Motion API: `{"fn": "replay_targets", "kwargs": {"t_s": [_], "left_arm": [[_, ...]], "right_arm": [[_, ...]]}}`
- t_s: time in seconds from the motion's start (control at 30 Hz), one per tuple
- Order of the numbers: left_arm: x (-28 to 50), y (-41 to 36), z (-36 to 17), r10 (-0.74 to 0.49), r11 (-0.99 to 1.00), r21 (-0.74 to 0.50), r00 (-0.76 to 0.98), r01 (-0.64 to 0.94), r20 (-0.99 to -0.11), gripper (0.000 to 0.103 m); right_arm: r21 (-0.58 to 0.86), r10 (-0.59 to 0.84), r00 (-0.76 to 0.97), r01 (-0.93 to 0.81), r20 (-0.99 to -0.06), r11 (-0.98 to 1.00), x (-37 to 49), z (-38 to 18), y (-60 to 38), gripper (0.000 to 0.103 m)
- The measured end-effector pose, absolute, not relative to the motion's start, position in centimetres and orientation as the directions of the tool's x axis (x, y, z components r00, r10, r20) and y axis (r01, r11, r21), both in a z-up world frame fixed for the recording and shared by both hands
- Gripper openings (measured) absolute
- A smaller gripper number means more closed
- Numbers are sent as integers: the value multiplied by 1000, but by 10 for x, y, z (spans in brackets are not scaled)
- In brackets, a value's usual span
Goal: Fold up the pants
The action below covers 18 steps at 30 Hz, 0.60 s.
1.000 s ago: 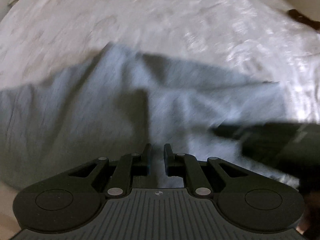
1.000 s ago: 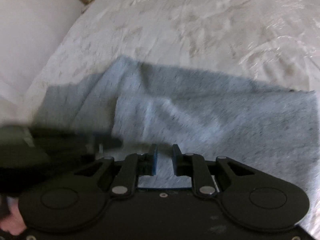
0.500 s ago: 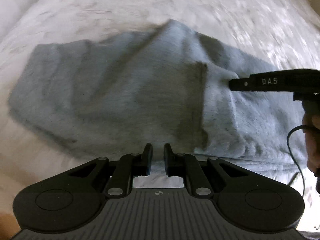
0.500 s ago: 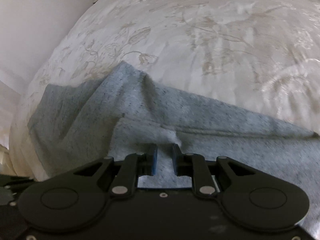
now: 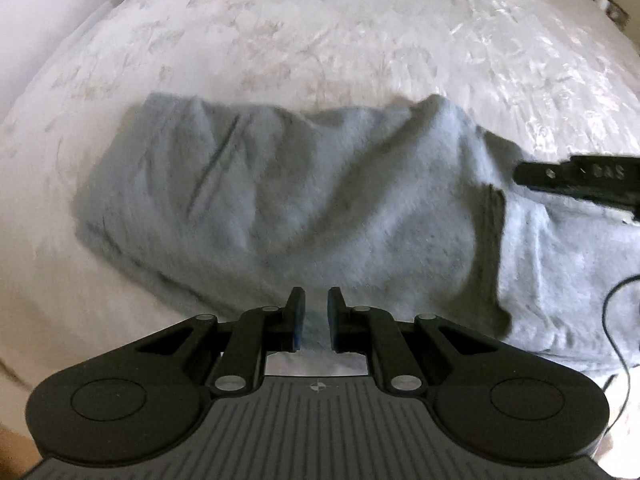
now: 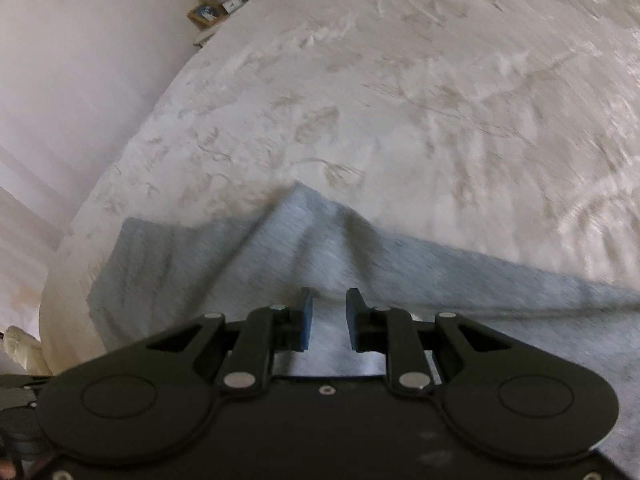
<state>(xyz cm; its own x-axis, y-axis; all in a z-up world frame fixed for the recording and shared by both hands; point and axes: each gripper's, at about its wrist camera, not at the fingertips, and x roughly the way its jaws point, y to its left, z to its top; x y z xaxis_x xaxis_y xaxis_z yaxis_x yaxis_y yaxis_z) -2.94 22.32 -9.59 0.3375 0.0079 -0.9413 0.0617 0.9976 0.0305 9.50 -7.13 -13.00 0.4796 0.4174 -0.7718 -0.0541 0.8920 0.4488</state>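
Note:
Grey pants (image 5: 320, 200) lie partly folded on a white patterned bedspread (image 5: 320, 40). My left gripper (image 5: 316, 320) hovers at their near edge, its jaws a narrow gap apart with grey cloth showing between them, nothing clamped. My right gripper (image 6: 328, 318) is over the pants (image 6: 240, 256), its jaws a little apart with cloth between them, not pinched. The right gripper's fingers (image 5: 576, 176) show at the right edge of the left wrist view, above the cloth.
A white wall (image 6: 80, 60) runs along the left of the bed. A bedside table with a lamp, a clock and a picture frame (image 6: 224, 0) stands at the far left. A black cable (image 5: 616, 320) hangs at the right.
Both grippers have pulled back and up from the pants, so more of the cloth and bed shows. The right gripper's jaws have widened slightly. The pants lie more gathered to the left.

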Motion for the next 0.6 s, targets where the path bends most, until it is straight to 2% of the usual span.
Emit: {"fn": "replay_targets", "kwargs": {"t_s": [0.13, 0.27, 0.6], "left_arm": [[-17, 234, -91, -11, 989, 45, 367, 142, -930, 12], [-7, 255, -92, -66, 982, 4, 358, 190, -932, 12], [8, 311, -92, -57, 984, 11, 372, 180, -926, 12]], "right_arm": [[432, 404, 497, -62, -768, 900, 120, -126, -34, 22], [400, 380, 496, -70, -781, 914, 141, -129, -12, 24], [197, 139, 444, 88, -885, 976, 207, -178, 1, 21]]}}
